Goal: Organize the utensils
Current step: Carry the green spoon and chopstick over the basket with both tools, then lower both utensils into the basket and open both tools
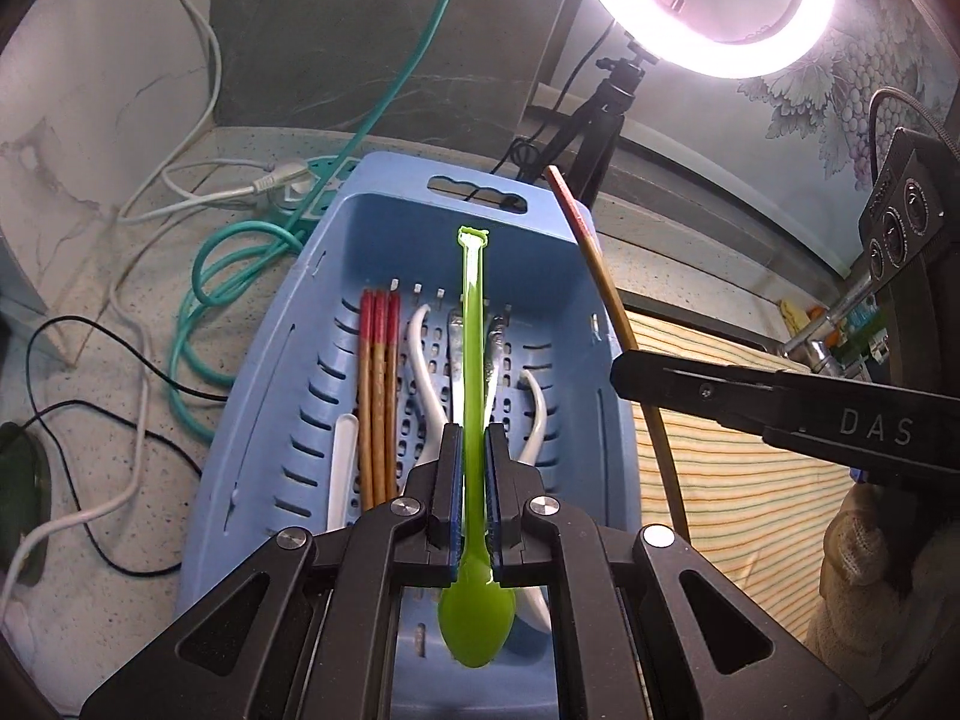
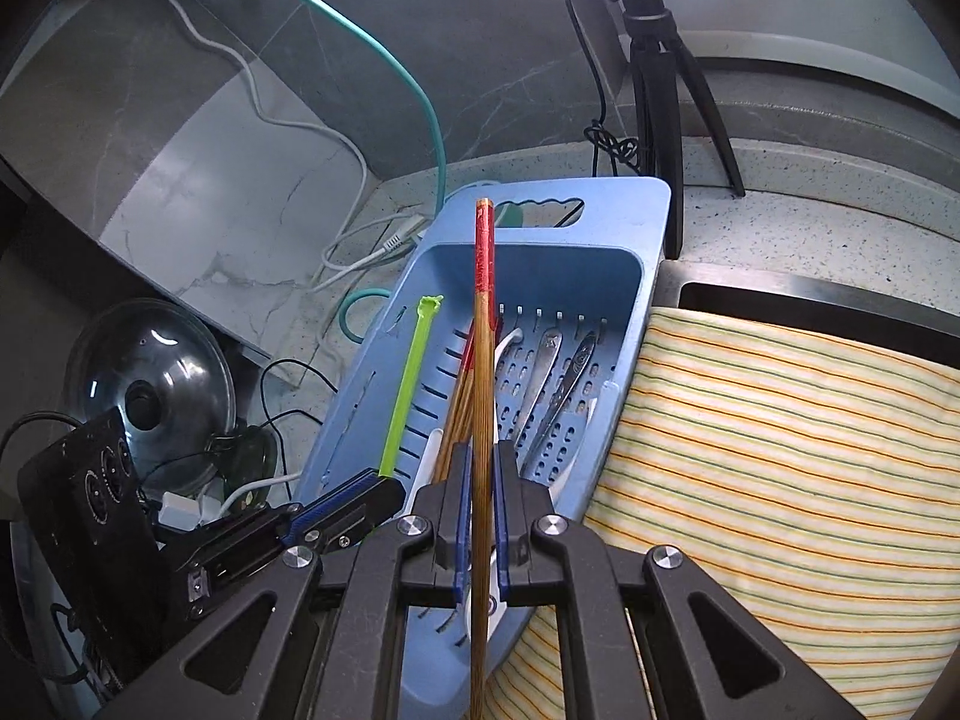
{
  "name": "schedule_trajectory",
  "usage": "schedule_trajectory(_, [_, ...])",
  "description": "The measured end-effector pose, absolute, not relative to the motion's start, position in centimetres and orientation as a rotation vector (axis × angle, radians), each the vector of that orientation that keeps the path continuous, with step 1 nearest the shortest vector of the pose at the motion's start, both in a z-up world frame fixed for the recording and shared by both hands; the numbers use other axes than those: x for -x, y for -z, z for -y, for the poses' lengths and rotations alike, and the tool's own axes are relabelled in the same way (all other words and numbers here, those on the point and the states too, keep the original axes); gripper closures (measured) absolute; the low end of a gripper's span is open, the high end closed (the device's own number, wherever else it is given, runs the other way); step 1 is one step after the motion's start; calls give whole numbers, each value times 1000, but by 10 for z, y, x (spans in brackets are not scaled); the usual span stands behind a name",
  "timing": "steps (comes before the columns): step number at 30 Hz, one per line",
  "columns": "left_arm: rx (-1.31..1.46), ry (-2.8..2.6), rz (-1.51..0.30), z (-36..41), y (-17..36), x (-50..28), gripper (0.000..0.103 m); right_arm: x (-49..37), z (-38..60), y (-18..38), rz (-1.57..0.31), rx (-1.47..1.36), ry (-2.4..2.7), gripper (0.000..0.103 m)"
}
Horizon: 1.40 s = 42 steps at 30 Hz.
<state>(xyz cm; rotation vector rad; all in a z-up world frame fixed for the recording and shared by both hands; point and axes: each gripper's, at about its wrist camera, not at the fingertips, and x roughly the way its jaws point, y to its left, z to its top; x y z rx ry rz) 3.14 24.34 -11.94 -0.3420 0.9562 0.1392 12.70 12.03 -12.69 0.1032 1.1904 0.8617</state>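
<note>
Green spoon (image 1: 473,396) lengthwise, handle forward

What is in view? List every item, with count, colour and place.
green spoon: 1, lime green, clamped in the left gripper above the basket
held chopstick: 1, wood with red top, clamped in the right gripper
basket: 1, light blue, slotted, on the counter
chopsticks in basket: 3, wood with red tops, left part of the basket floor
white utensils: several, white, basket floor
metal utensils: 2, silver, basket floor
striped cloth: 1, cream with thin stripes, right of the basket
ring light: 1, lit white, on a black tripod behind the basket
pot lid: 1, glass with black knob, left of the basket
cables: several, teal, white, black, on the counter
left gripper: black, blue pads
right gripper: black, blue pads
</note>
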Motion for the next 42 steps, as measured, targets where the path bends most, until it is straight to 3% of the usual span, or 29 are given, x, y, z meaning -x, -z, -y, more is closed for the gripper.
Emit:
schedule_trajectory(8, [345, -165, -964, -253, 122, -36, 97, -130, -128, 134, -1202, -89, -854, 95])
schedule_trajectory(14, [352, -178, -969, -257, 122, -38, 89, -134, -129, 135, -1211, -78, -851, 95])
schedule_trajectory(27, [357, -201, -971, -250, 118, -33, 89, -132, -120, 128, -1183, -38, -860, 79])
schedule_trajectory(34, [347, -219, -962, -239, 110, -28, 89, -129, -111, 122, -1159, -10, -867, 76])
schedule_trajectory(38, [339, -230, -952, -231, 105, -24, 81, -127, -103, 118, -1141, 3, -869, 70])
schedule_trajectory(42, [328, -243, -947, -221, 100, -20, 81, -125, -95, 113, -1118, 45, -868, 69])
